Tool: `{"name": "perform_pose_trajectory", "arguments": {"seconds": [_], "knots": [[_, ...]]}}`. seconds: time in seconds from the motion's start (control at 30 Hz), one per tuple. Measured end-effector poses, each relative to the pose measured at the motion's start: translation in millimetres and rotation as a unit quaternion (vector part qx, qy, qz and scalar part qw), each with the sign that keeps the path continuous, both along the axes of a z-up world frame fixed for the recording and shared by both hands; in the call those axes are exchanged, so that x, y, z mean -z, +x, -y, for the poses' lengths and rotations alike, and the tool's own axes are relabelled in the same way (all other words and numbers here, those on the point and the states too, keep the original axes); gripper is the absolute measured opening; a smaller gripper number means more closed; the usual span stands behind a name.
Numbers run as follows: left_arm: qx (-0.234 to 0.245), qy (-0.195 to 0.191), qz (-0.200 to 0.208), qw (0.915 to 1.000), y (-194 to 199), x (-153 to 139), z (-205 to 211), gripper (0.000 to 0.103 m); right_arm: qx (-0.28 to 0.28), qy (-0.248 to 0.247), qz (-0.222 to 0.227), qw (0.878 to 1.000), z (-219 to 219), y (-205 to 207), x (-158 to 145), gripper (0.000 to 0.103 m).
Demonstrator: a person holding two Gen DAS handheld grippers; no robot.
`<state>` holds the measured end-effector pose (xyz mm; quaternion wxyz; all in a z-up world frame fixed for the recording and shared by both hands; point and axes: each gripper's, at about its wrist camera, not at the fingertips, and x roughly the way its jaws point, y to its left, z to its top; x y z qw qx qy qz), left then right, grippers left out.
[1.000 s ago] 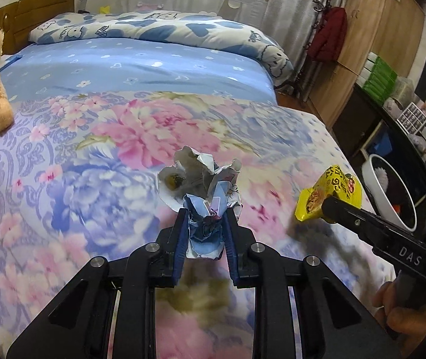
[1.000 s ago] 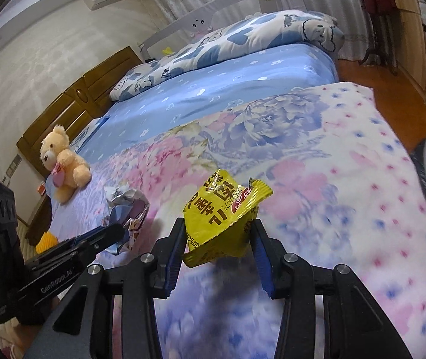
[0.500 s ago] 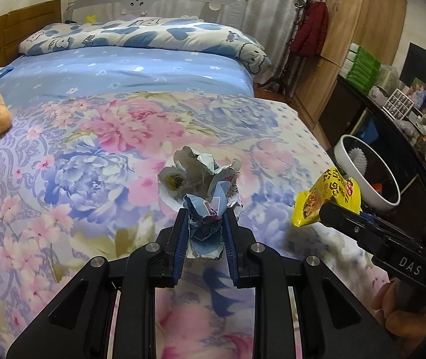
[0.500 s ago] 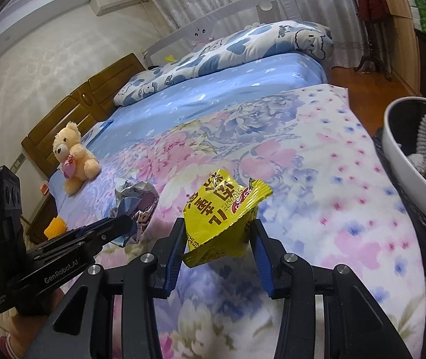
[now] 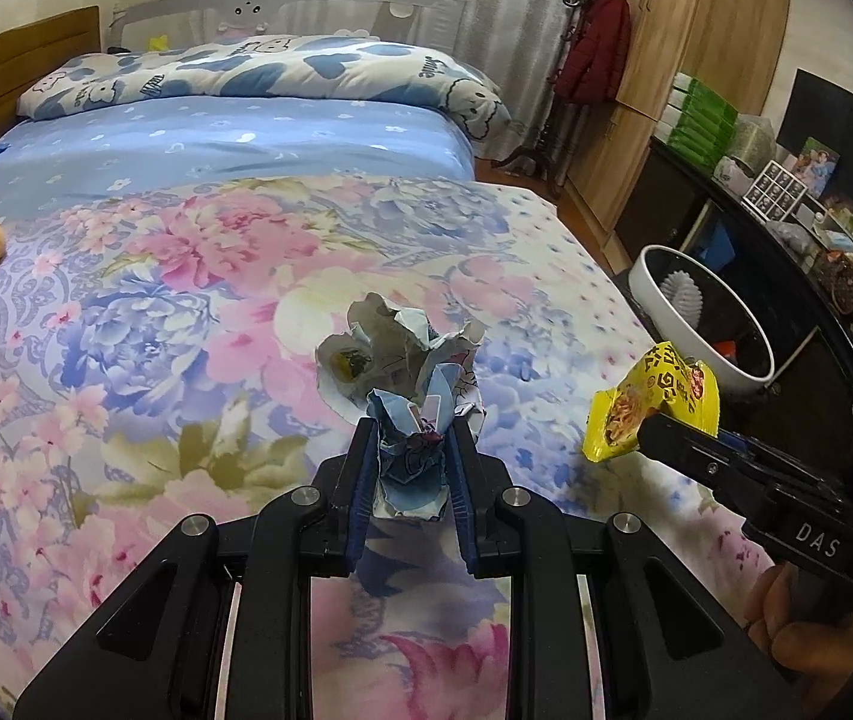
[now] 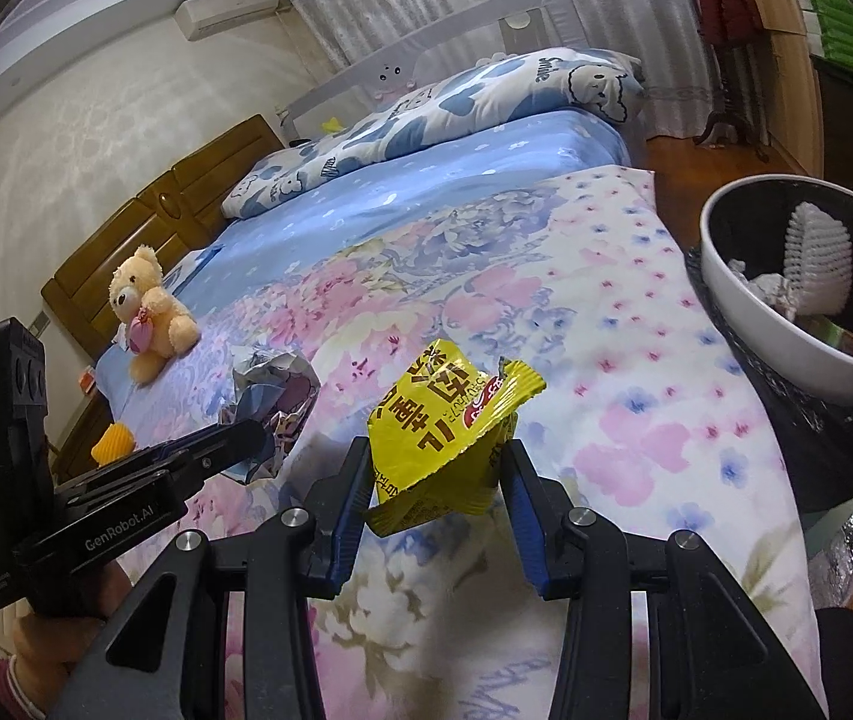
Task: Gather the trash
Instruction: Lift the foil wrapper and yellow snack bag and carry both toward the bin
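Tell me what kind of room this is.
A bedroom in a home, most likely: a bed with a floral cover and cartoon-print quilt, a teddy bear by the wooden headboard, and a wardrobe.

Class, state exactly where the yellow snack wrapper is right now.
The yellow snack wrapper is pinched in the right gripper, above the floral bedspread, left of the white bin.

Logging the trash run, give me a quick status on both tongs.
Left tongs shut on crumpled blue-white paper wrapper. Right tongs shut on yellow snack packet. White-rimmed trash bin beside the bed, path clear.
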<state>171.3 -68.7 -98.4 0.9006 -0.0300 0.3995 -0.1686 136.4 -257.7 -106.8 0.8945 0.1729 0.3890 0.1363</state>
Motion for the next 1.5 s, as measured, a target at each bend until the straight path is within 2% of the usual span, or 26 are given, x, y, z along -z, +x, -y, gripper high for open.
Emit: {"name": "perform_pose_trajectory", "arguments": {"seconds": [0.63, 1.5], "knots": [[0.038, 0.006, -0.007, 0.9992, -13.8, 2.3, 32.5, 0.021, 0.019, 0.001, 0.005, 1.0, 22.2, -13.9, -3.8, 0.043], [0.085, 0.016, -0.003, 0.9963, -7.5, -5.3, 79.3, 0.021, 0.041, 0.006, 0.007, 0.999, 53.4, -20.1, -7.0, 0.043]]}}
